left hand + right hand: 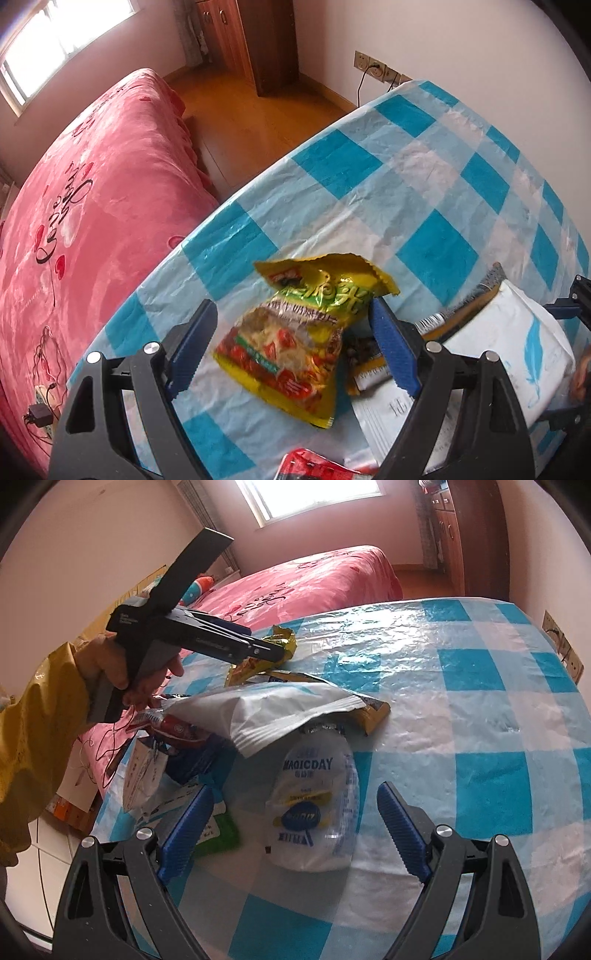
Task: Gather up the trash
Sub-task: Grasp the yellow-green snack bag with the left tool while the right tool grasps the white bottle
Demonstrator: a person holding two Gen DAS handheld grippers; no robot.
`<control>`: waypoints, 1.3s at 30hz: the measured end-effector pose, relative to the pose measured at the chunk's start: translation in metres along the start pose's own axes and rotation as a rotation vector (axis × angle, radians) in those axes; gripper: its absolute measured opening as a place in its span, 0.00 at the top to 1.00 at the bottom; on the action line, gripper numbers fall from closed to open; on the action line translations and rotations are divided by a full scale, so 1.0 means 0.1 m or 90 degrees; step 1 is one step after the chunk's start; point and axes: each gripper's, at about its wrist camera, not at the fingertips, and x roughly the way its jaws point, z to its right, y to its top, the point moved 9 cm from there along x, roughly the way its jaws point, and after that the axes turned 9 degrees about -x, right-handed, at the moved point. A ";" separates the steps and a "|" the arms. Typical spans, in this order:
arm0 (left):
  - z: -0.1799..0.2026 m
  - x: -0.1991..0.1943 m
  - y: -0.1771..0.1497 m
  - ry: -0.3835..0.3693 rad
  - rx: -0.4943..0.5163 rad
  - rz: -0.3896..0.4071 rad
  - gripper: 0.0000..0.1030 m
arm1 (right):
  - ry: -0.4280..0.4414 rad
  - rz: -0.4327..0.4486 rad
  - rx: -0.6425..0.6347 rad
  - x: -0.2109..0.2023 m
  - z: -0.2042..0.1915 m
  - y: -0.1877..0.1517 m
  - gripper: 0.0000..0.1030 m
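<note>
Pale pink walls (443,44), bright window (310,498) at upper centre. Pink heart-print bed (92,206) at left, wooden wardrobe (251,40) beyond, orange wood floor (240,118), wall sockets (376,68) upper right.

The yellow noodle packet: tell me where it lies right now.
In the left wrist view the yellow noodle packet lies on the checked tablecloth between the open left gripper's fingers, just left of the white pouch.

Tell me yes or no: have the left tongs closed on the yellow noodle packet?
No. The left tongs stand wide open, blue pads clear of the yellow noodle packet between them.
</note>
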 end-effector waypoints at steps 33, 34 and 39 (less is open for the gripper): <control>0.94 -0.37 -0.98 -0.072 -0.088 0.048 0.51 | -0.103 -0.022 -0.041 -0.41 0.04 -0.68 0.45; 0.97 -0.40 -1.02 -0.078 -0.097 0.052 0.51 | -0.099 -0.020 -0.033 -0.45 0.05 -0.72 0.45; 1.03 -0.53 -1.24 -0.087 -0.149 0.076 0.55 | -0.085 -0.008 -0.002 -0.64 0.01 -0.93 0.47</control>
